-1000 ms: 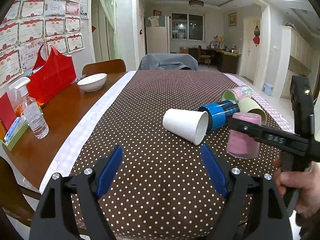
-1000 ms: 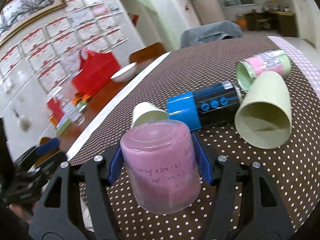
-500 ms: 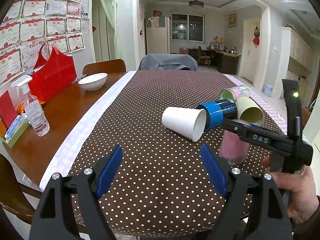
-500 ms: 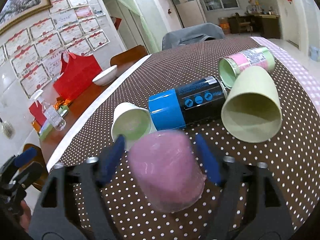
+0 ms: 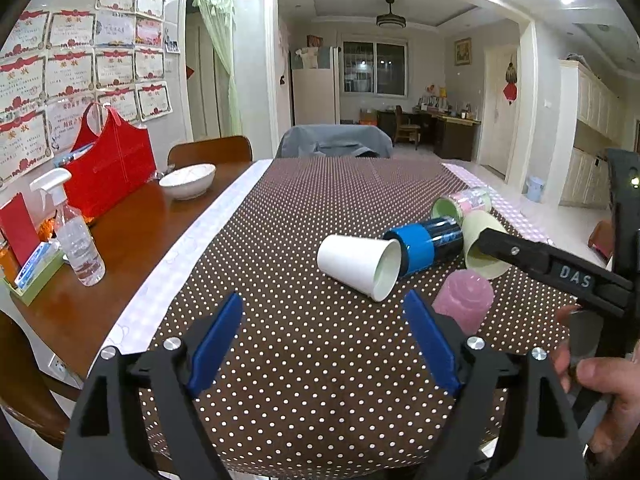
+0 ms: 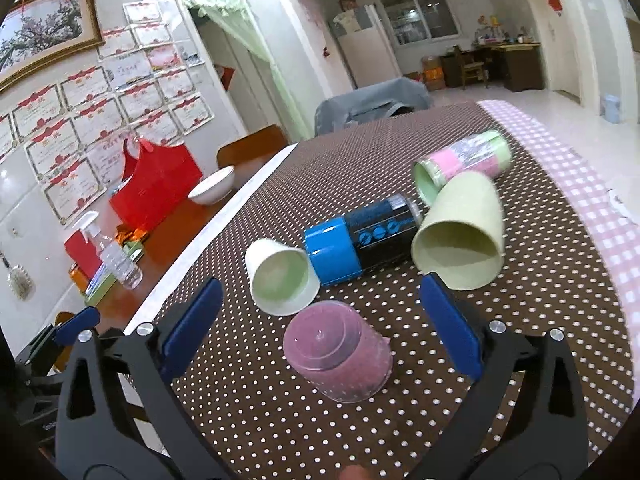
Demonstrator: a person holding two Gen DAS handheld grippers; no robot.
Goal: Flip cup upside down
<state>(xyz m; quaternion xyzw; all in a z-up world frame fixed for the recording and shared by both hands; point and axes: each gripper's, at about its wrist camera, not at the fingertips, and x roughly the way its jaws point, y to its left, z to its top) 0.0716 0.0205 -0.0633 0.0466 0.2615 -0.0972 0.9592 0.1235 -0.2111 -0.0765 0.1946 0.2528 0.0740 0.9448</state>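
Observation:
A translucent pink cup [image 6: 338, 354] stands upside down on the brown dotted tablecloth [image 6: 280, 420], free of both grippers; it also shows in the left wrist view [image 5: 464, 300]. My right gripper [image 6: 320, 320] is open, its blue pads on either side of the cup and clear of it. My left gripper [image 5: 328, 344] is open and empty over the near cloth. A white paper cup [image 5: 360, 264] lies on its side just beyond.
A blue and black cylinder [image 6: 360, 240], a pale green cup [image 6: 460, 236] and a pink-green cup [image 6: 460, 164] lie on their sides behind. A spray bottle [image 5: 76, 240], red bag [image 5: 108, 168] and white bowl [image 5: 188, 178] stand on the bare wood at left.
My right gripper opened and let go of the pink cup, then drew back and up. The cup stays standing upside down on the cloth. The left gripper barely moved.

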